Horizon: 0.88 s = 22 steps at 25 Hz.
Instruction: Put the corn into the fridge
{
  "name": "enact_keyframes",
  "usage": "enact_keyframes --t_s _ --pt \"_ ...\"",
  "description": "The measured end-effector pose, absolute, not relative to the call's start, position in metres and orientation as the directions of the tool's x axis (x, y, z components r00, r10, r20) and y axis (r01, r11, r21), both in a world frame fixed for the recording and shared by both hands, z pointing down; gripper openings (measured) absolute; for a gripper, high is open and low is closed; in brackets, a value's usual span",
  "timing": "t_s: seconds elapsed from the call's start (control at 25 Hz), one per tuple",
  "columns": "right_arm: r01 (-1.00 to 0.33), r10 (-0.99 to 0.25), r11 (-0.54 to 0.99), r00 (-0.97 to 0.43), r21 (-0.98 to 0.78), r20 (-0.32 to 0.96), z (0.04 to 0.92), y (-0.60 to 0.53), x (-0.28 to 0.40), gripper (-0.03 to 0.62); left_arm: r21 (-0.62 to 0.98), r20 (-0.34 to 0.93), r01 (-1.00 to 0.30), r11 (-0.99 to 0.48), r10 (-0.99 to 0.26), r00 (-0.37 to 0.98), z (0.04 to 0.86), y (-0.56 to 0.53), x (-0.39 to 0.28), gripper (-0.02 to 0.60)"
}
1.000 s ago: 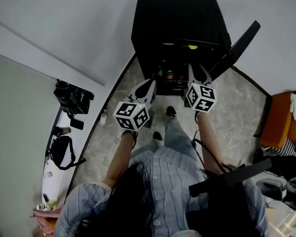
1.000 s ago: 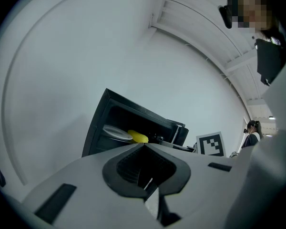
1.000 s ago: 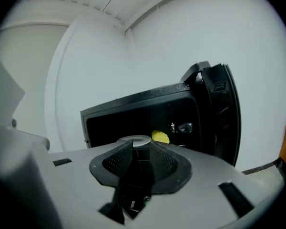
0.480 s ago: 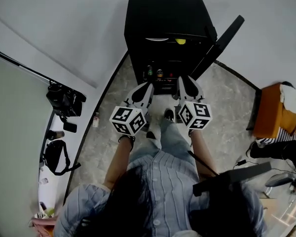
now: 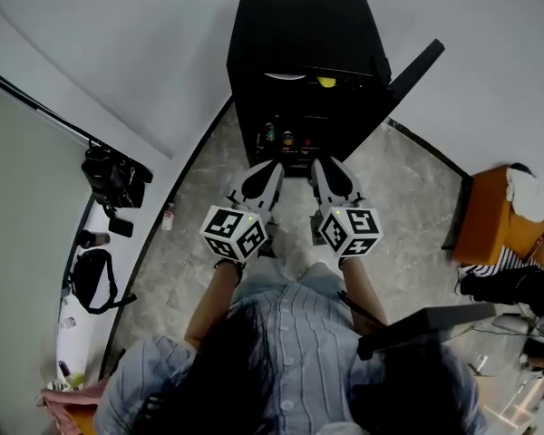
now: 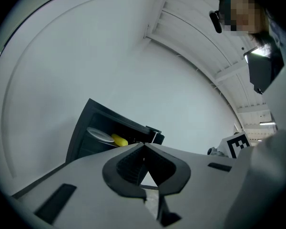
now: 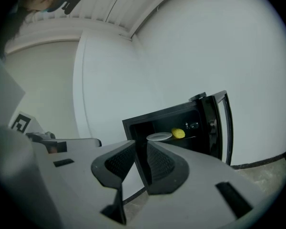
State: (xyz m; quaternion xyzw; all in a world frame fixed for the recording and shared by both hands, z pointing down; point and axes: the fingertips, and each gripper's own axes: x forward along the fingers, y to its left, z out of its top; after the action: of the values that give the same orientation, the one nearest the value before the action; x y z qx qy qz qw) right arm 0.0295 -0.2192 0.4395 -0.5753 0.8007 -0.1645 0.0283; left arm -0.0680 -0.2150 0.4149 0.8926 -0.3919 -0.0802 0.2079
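The corn [image 5: 326,82] lies on the top shelf inside the fridge [image 5: 299,25], just beside a white plate [image 5: 286,76] on the same shelf. In your right gripper view the plate sits to the corn's left. The fridge door [image 5: 415,62] stands swung open on the right side. Small bottles [image 5: 276,137] stand on a lower shelf.

You hold both grippers in front of the open fridge, well apart from the corn and touching nothing. On your left gripper [image 6: 144,146] the jaw tips are pressed together, with nothing pinched. On your right gripper [image 7: 140,147] the jaws have just been closing. A narrow gap remains between them and nothing is in it.

The fridge stands on a marbled floor [image 5: 408,207] against a white wall. A black bag [image 5: 113,178] lies off to your left.
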Motion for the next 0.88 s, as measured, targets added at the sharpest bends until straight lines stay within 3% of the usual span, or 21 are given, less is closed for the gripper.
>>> enact_keyframes --t_s 0.88 --pt "-0.816 -0.822 0.489 -0.549 -0.309 0.148 0.435 -0.080 0.124 0.071 0.348 0.054 -0.800 -0.488 -0.842 0.537 0.410 -0.098 0.024 0.009"
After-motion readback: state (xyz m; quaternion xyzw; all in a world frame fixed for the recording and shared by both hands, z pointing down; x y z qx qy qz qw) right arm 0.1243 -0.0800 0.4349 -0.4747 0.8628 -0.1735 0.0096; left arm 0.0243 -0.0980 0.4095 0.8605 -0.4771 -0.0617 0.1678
